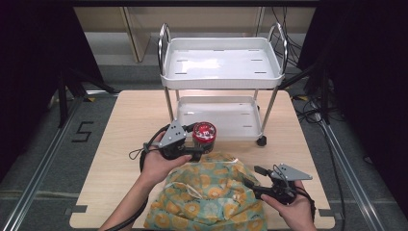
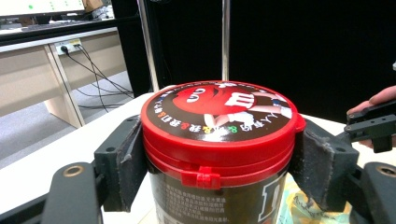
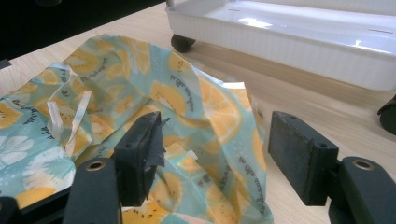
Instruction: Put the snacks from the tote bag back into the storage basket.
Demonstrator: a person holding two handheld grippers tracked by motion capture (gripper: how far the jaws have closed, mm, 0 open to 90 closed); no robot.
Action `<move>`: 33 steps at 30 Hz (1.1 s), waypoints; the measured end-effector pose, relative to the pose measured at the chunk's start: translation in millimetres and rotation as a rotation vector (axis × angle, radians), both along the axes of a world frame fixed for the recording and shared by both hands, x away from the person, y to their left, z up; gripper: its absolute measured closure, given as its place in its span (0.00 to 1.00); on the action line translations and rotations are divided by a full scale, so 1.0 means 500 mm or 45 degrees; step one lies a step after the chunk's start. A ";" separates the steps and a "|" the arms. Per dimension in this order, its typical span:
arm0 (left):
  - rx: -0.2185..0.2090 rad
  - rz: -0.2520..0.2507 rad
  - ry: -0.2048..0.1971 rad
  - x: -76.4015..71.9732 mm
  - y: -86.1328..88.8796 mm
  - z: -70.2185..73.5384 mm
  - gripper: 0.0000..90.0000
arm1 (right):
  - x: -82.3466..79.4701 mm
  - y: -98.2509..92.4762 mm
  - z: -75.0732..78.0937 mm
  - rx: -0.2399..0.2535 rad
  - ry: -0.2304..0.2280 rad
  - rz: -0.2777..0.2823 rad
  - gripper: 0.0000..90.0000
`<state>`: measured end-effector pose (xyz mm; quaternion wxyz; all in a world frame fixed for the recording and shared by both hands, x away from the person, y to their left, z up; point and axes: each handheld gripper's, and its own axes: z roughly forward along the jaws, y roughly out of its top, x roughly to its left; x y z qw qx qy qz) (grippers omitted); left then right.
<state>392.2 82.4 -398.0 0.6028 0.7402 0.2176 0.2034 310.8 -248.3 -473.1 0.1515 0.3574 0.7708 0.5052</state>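
The left gripper (image 2: pixel 219 163) holds the red-lidded candy jar (image 2: pixel 219 140) tight between its two pads, just beyond the fabric bag (image 1: pixel 211 197). The right gripper (image 3: pixel 215 154) stands wide apart, its jaws over the bag's right edge, with the white cart (image 3: pixel 299 32) further ahead.

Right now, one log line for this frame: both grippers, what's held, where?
left gripper: shut on candy jar, above bag | right gripper: open, over patterned bag edge | trolley: trays bare
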 end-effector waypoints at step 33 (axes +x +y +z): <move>0.029 0.057 -0.036 0.040 0.004 0.005 0.28 | -0.002 0.009 -0.002 0.032 0.015 -0.007 0.40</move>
